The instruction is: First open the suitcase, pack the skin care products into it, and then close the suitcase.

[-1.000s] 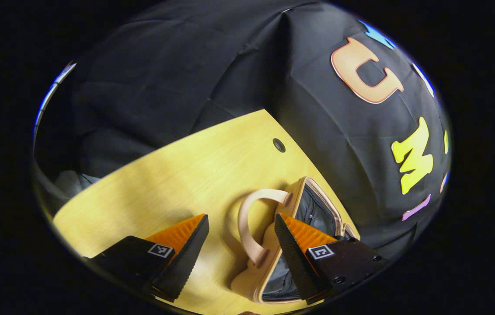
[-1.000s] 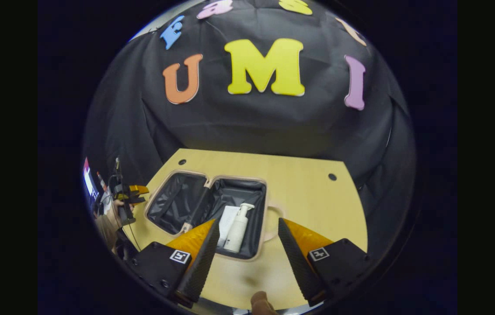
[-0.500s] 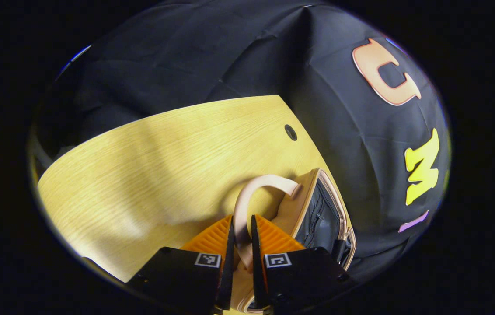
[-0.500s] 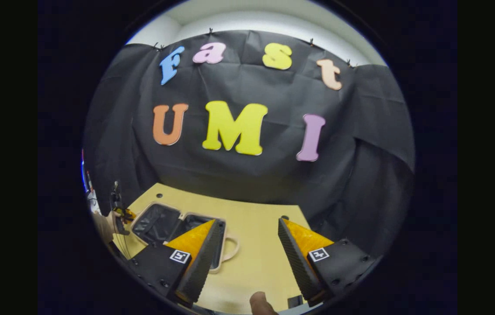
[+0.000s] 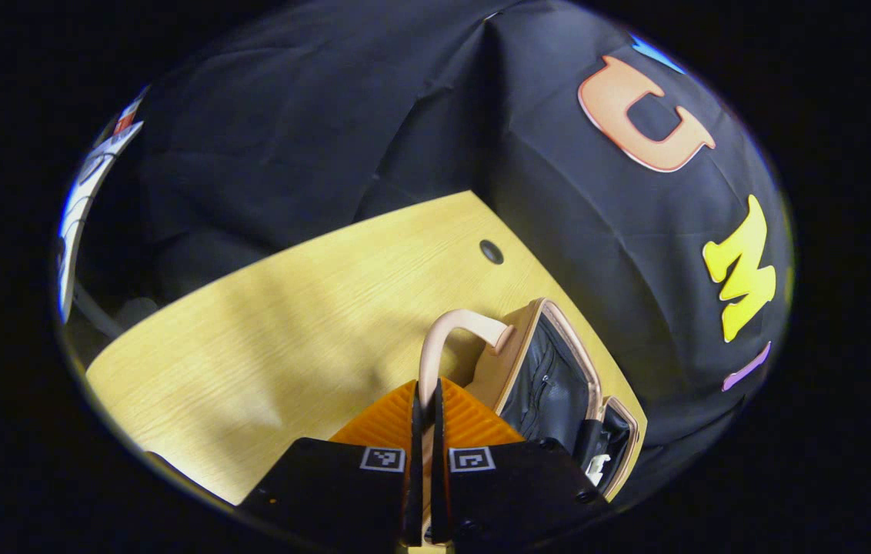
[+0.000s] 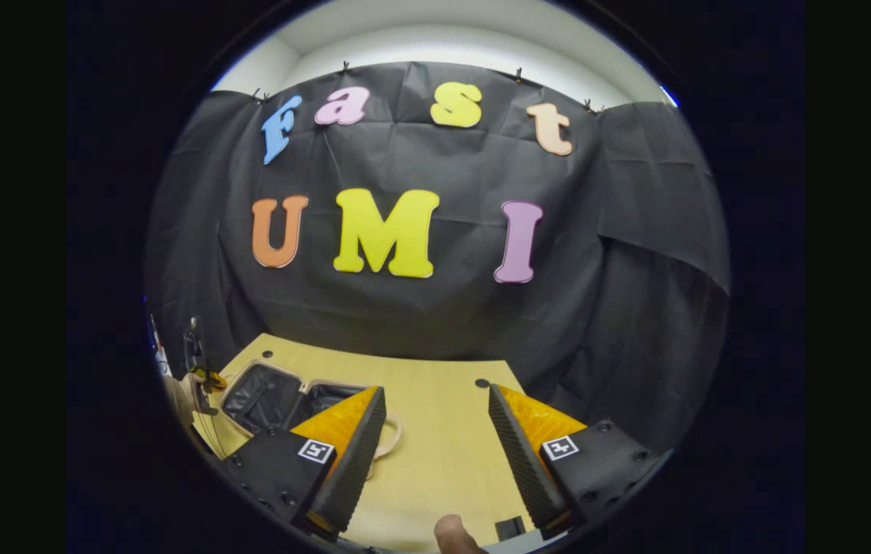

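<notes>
The left gripper point(image 5: 425, 400) has its two fingers pinched together on the pale handle point(image 5: 443, 338) of the suitcase point(image 5: 551, 369), the strap running up between them and arching over to the case's edge. Just to the right of that grip, the lid half stands tilted up off the table point(image 5: 289, 331), its dark lining and a zip pocket facing right; a small white item shows low in the far right half, too small to identify.

The right gripper point(image 6: 435, 446) is held wide open over bare wood at the near edge of the table point(image 6: 435, 462), with nothing between its fingers. A fingertip point(image 6: 452, 535) of the holding hand pokes in at the bottom. From there the suitcase point(image 6: 266, 388) lies to the far left, open, its two dark-lined halves side by side and its second handle point(image 6: 389, 438) looping out beside the gripper's left finger. Beyond the case's left end, a hand point(image 6: 181, 388) holds the other gripper. Black cloth point(image 6: 435, 308) hangs behind the table.
</notes>
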Demonstrator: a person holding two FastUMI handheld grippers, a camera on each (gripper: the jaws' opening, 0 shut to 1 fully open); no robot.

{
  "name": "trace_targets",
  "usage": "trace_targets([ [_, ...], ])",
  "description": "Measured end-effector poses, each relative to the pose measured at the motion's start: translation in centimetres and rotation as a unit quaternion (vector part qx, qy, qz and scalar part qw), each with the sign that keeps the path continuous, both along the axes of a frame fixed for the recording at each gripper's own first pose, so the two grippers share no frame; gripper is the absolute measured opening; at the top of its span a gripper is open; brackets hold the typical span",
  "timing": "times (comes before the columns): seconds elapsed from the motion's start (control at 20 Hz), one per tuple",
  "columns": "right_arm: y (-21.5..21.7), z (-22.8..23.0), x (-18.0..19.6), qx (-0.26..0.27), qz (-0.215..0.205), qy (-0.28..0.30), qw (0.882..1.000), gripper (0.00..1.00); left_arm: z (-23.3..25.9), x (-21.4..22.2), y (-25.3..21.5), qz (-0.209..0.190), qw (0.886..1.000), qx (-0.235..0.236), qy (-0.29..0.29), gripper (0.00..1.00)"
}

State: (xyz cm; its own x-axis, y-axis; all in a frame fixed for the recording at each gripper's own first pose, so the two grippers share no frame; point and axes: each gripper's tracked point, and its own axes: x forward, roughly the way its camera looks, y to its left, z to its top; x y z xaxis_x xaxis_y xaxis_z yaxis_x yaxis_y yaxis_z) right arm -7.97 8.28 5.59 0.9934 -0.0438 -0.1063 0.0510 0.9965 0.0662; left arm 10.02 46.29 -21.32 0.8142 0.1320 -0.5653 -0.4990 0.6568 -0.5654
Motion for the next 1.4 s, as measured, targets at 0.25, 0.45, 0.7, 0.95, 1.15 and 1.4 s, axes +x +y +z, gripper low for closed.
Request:
trace_targets([
  [0.25,-1.3,0.8,0.2,0.010,0.020,-0.016,1.000,0.79,7.1,0.4,-2.0,-0.027,0.996,0.078,-0.030,0.06],
  [0.45,-2.1,2.7,-0.1,0.000,0.037,-0.052,0.998,0.79,12.5,0.7,-4.7,-0.048,0.988,0.141,-0.049,0.04],
  [0.7,-3.6,3.9,-0.8,-0.008,0.057,-0.078,0.995,0.79,17.5,1.2,-9.7,-0.071,0.972,0.209,-0.079,0.04],
  [0.95,-5.2,3.9,-1.3,-0.010,0.072,-0.088,0.993,0.79,21.4,1.2,-16.1,-0.111,0.948,0.280,-0.103,0.04],
  [1.15,-6.5,3.3,-1.5,0.002,0.087,-0.085,0.993,0.79,22.4,0.7,-22.2,-0.151,0.921,0.340,-0.118,0.04],
  [1.4,-9.4,2.8,-1.6,0.001,0.098,-0.096,0.991,0.79,21.8,0.5,-30.6,-0.189,0.918,0.321,-0.136,0.04],
])
